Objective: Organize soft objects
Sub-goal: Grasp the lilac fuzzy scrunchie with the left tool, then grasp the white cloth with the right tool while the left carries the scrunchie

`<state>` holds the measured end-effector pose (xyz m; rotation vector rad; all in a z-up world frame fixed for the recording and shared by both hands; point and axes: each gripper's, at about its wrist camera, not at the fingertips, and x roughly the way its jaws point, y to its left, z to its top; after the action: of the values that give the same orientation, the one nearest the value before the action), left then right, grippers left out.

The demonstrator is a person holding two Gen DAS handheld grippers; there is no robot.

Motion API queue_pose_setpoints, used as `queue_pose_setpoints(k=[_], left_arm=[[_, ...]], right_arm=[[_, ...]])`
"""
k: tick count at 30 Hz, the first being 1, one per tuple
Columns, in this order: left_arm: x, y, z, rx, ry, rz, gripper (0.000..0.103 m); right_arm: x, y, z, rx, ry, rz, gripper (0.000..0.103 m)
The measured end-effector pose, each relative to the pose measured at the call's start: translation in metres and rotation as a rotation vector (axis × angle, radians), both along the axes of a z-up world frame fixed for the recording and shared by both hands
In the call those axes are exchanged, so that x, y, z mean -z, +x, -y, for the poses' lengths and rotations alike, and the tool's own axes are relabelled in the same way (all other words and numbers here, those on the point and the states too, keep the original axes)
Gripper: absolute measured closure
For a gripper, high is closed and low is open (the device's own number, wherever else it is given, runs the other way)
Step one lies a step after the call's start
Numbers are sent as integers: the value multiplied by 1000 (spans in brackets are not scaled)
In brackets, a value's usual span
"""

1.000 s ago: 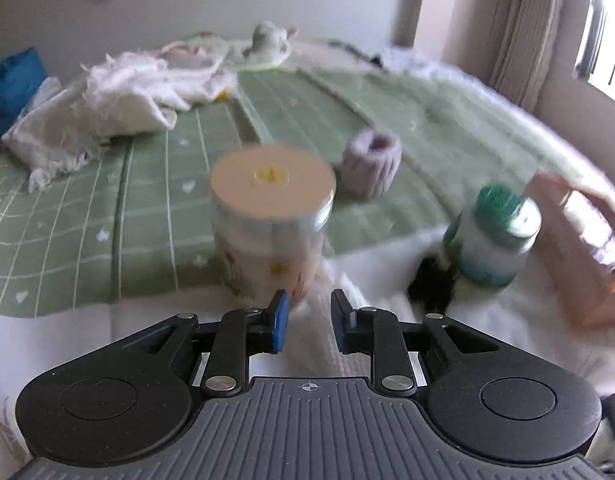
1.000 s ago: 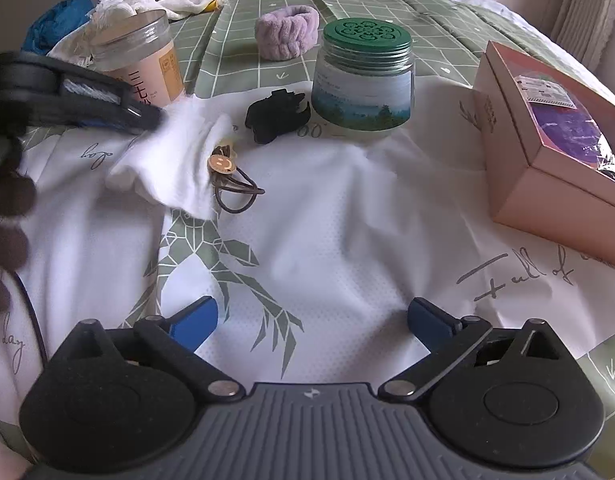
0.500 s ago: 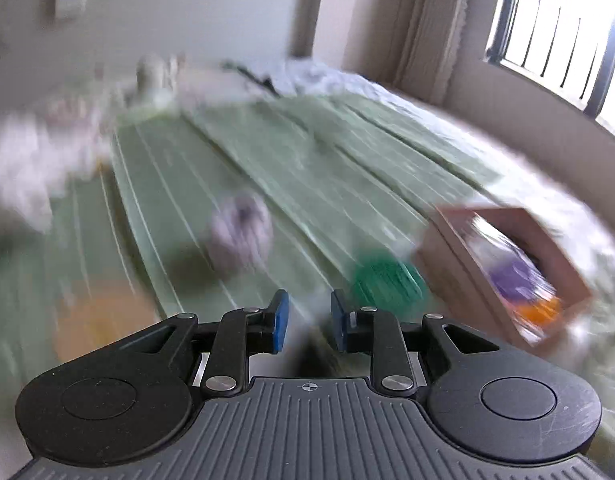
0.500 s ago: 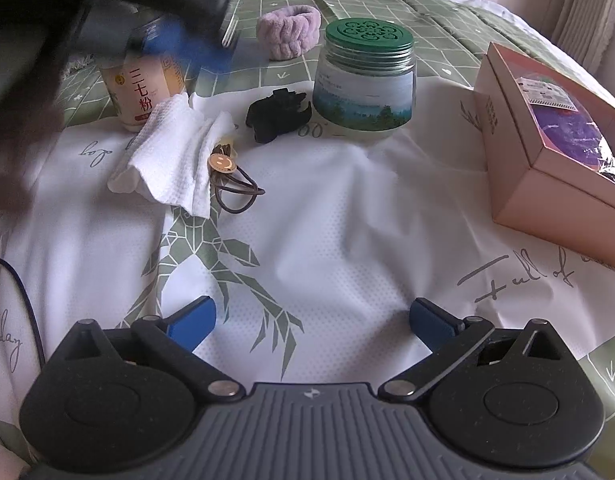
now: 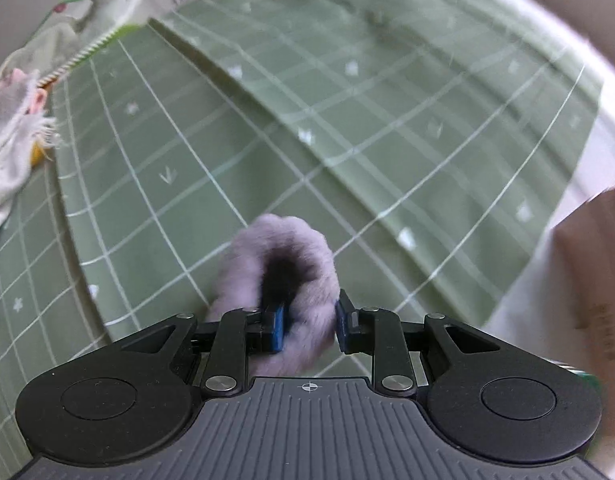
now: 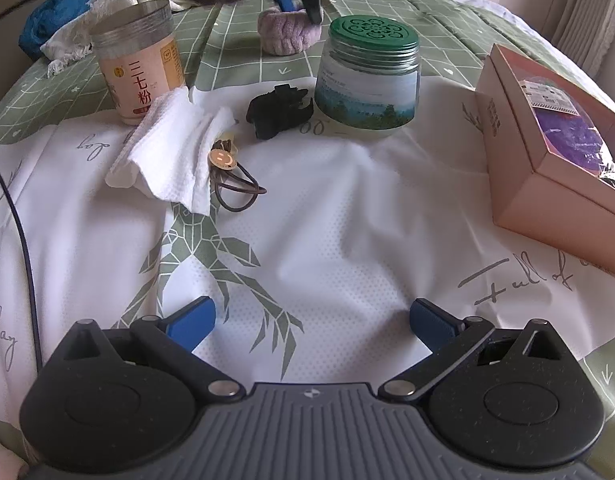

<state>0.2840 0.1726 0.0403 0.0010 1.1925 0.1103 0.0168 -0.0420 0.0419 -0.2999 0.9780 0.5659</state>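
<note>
A fluffy purple headband [image 5: 279,264] lies on the green checked bedspread [image 5: 347,120]. My left gripper [image 5: 307,326] has one finger inside its loop and one outside, shut on its near wall; it also shows in the right wrist view [image 6: 297,2] over the headband [image 6: 287,36]. My right gripper [image 6: 311,320] is open and empty above the white printed cloth [image 6: 327,220]. A folded white cloth [image 6: 171,152], a brown hair tie with a smiley charm [image 6: 231,180] and a black hair clip [image 6: 277,110] lie on it.
A beige jar [image 6: 137,64] stands at the left, a green-lidded jar [image 6: 369,76] in the middle, a pink box [image 6: 555,160] at the right. White and blue fabrics [image 6: 67,28] are piled at the back left.
My left gripper has swung from the beige jar over to the purple headband and now grips its wall. My right gripper has stayed still and open.
</note>
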Motion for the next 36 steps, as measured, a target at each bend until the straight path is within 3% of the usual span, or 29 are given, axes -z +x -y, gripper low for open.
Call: queue_pose_setpoints(k=[3,5,9,14,18,22,24,26,28,29,30,34,36], left_arm=[[5,1,-2,-18,-5,30,75],[1,-3,-8,-49,-34,33,85],[-31,-32,-18,-81,-161,111,86],[-118,-130,-18,6,-300,306,86],[-156,-217,-27,-30,-360,376,86],[-138,-295,-45,-131,-400,416,86],[-109,-325,-59,-232,-442,409,86],[-74,-345,-74,-354,-533,394,86],[-38,-353,-87,-443,-611,383,86],[-29,-352,-90,-465,-613,357,86],[-28,-350,-92,-464,-615,349,86],[-49,-352,-96,-374,-606,505,86],[-44,-353,-101,-387,-597,509,86]], right_arm=[[0,2,0,3,5,-11,0],[1,3,1,10,9,-24,0],[2,5,0,15,13,-29,0],[2,1,0,2,13,-5,0],[2,0,1,2,21,3,0],[1,-3,3,2,25,8,0],[-2,-4,4,2,24,12,1],[-10,-9,2,-4,8,39,9],[-24,-20,-6,-36,-2,113,11],[-33,-27,-13,-62,-3,158,11],[-40,-31,-20,-83,-4,193,11],[-60,-48,-67,-181,-4,318,11],[-52,-51,-95,-222,-60,377,19]])
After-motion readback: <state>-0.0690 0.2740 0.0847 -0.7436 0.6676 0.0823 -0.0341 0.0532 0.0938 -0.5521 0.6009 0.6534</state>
